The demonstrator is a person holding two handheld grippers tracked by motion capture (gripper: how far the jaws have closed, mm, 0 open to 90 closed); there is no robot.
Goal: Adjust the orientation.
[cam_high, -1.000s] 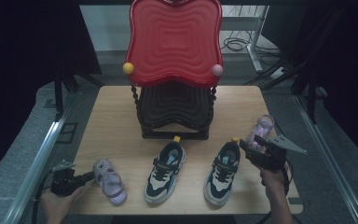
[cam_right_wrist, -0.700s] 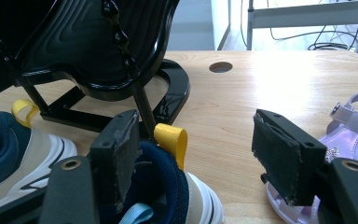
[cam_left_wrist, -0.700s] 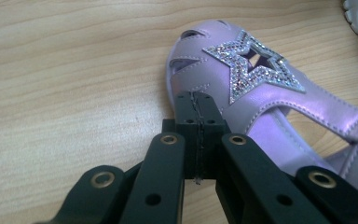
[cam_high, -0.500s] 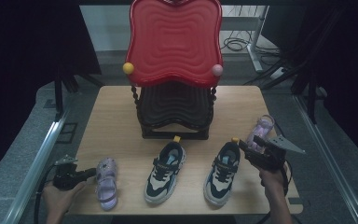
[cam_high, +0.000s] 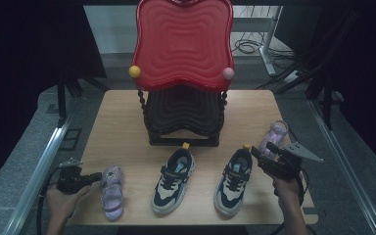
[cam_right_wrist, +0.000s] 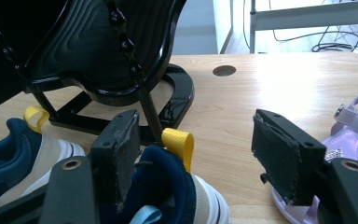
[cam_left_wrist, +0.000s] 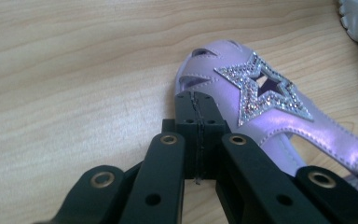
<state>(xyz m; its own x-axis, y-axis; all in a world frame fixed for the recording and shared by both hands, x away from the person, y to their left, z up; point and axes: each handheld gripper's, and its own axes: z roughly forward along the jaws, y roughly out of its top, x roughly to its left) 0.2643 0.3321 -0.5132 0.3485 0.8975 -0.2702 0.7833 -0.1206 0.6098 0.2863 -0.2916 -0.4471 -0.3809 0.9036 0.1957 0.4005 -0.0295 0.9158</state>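
Pale wooden table [cam_high: 122,127] carries our shoes. Nearest left, our left gripper [cam_left_wrist: 199,114], jaws together and empty, nudges the lilac star-trimmed sandal [cam_left_wrist: 256,102]; pushed off-centre, it could spin askew. Our right gripper [cam_right_wrist: 193,154] stands apart beside the navy-and-cream sneaker [cam_right_wrist: 177,196]. Farther right, the second lilac sandal [cam_high: 273,134] is partly hidden.

Bare table [cam_high: 122,127] lies open left of the black stand [cam_high: 183,117] — sneakers [cam_high: 174,178] crowd the front edge.
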